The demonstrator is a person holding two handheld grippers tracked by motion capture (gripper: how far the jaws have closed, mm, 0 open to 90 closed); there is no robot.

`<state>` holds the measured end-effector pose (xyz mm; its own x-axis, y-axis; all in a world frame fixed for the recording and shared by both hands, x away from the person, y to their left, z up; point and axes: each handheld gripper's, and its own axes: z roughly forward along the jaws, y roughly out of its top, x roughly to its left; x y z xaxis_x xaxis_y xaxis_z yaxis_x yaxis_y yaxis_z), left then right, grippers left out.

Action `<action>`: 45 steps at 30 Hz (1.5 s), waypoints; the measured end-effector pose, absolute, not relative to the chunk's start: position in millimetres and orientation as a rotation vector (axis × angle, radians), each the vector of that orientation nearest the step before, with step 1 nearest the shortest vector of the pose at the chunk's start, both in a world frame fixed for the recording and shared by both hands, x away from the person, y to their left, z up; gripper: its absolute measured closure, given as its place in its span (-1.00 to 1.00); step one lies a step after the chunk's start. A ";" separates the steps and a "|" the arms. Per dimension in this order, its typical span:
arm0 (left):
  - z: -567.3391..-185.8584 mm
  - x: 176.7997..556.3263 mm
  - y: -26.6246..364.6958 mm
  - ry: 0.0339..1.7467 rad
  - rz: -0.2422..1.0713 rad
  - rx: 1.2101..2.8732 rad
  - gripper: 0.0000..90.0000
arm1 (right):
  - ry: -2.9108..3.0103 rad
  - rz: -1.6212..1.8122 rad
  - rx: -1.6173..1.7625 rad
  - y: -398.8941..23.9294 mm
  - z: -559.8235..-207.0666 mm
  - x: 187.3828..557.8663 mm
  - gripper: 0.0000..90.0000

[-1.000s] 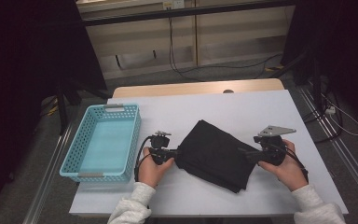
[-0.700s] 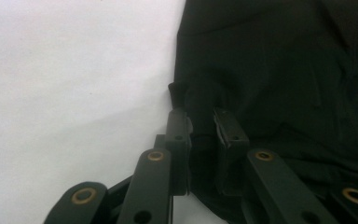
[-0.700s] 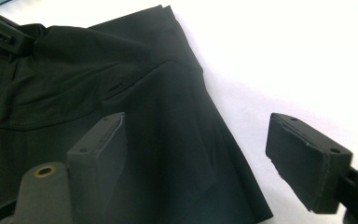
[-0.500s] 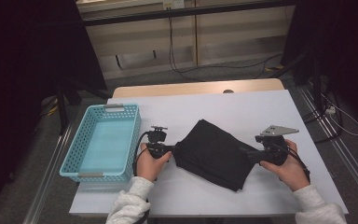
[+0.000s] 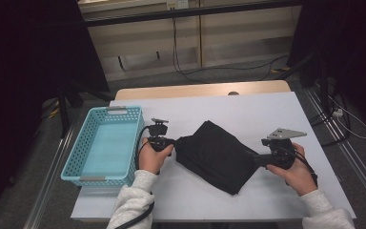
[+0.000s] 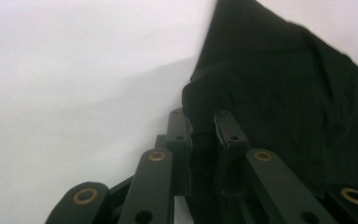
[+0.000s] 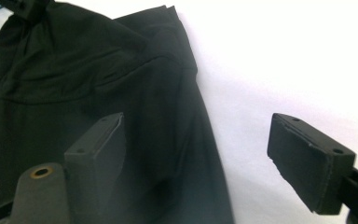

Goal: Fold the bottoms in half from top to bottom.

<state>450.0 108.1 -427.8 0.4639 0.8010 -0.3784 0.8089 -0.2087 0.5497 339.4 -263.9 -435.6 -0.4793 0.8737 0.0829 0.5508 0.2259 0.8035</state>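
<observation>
a black garment (image 5: 217, 155) lies folded on the white table (image 5: 267, 109), just right of the light blue plastic basket (image 5: 106, 145), which sits at the table's left edge. the garment runs slantwise, its upper left end nearest the basket and its lower corner pointing toward the person's side.

the left gripper (image 5: 170, 141) sits between the basket and the garment, held in the person's left hand (image 5: 151, 155). its jaws stand close together and pinch a bunched fold at the garment's left end – in the left gripper view the two black fingers (image 6: 179, 133) press on a wad of dark fabric (image 6: 279, 93) that rises between them and spreads away up and to the right. the cloth at that end looks pulled up off the table a little.

the right gripper (image 5: 256, 160) is at the garment's far side from the basket, held in the right hand (image 5: 295, 169), with its grey three-cornered plate (image 5: 286, 133) on top. in the right gripper view its fingers (image 7: 100, 149) are spread wide – the left one over the garment (image 7: 74, 84), the right one over bare white table, with the garment's edge lying between them. whether either pad touches the fabric i cannot tell.

both sleeves are pale grey.
</observation>
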 end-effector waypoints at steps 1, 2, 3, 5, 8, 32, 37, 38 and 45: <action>-426.8 451.9 108.4 1.335 -0.014 2.004 0.75 | 2.119 1.142 1.315 -264.0 -435.6 339.3 -0.59; -425.9 453.1 108.1 1.339 -0.013 1.996 0.75 | 2.118 1.142 1.314 -263.8 -435.6 339.2 -0.59; -424.7 454.7 108.2 1.341 -0.015 1.994 0.75 | 2.118 1.141 1.311 -263.7 -435.5 339.2 -0.59; -422.6 458.3 107.8 1.354 -0.016 1.976 0.75 | 2.118 1.145 1.310 -263.4 -435.5 339.0 -0.60; -421.3 465.2 108.2 1.367 -0.016 1.984 0.75 | 2.121 1.142 1.315 -263.1 -436.5 339.1 -0.60; -423.3 482.2 103.4 1.390 0.003 1.985 0.75 | 2.125 1.145 1.305 -261.3 -437.4 338.7 -0.62; -422.4 484.4 103.0 1.389 0.011 1.981 0.75 | 2.125 1.147 1.305 -260.4 -437.1 338.6 -0.62; -422.4 485.1 102.8 1.388 0.013 1.982 0.75 | 2.125 1.148 1.304 -260.3 -437.1 338.6 -0.62; -421.0 489.9 101.2 1.389 0.012 1.974 0.75 | 2.126 1.146 1.304 -260.3 -437.2 338.5 -0.62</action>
<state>489.9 101.2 -421.0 0.4212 0.8253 -0.3761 0.8189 -0.1679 0.5488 338.5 -260.3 -437.2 -0.4887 0.8686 0.0821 0.5460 0.2310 0.8053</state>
